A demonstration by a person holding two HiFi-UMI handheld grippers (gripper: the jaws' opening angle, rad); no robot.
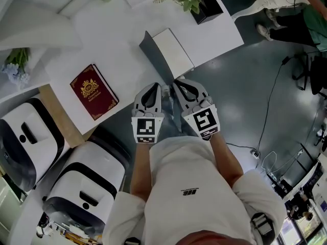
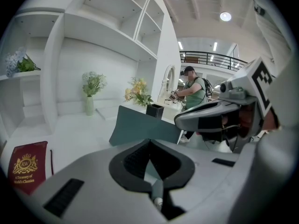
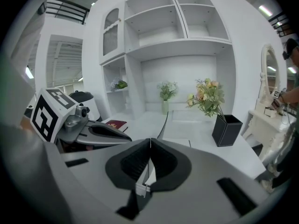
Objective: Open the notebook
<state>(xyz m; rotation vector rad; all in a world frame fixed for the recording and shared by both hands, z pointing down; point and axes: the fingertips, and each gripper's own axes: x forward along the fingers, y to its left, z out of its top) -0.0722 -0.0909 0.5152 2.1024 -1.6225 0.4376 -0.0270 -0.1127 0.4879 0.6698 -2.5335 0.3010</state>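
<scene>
The notebook (image 1: 93, 91) has a maroon cover with a soft sheen and gilt stamping. The white tabletop (image 1: 127, 45) is smooth and matt. The left hand-held gripper (image 1: 155, 87) and right hand-held gripper (image 1: 180, 83) are matt grey plastic with ribbed black pads (image 2: 134, 160). The grey floor (image 1: 255, 91) looks polished.

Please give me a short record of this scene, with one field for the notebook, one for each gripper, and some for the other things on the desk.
notebook: at the front edge of the white desk, grey cover raised, white page showing
left gripper: jaws together, holds nothing, apart from the notebook
right gripper: jaws together, holds nothing, beside the left gripper
red book: closed, flat on the desk, to the left of the notebook
black box: holds flowers, stands beyond the notebook
</scene>
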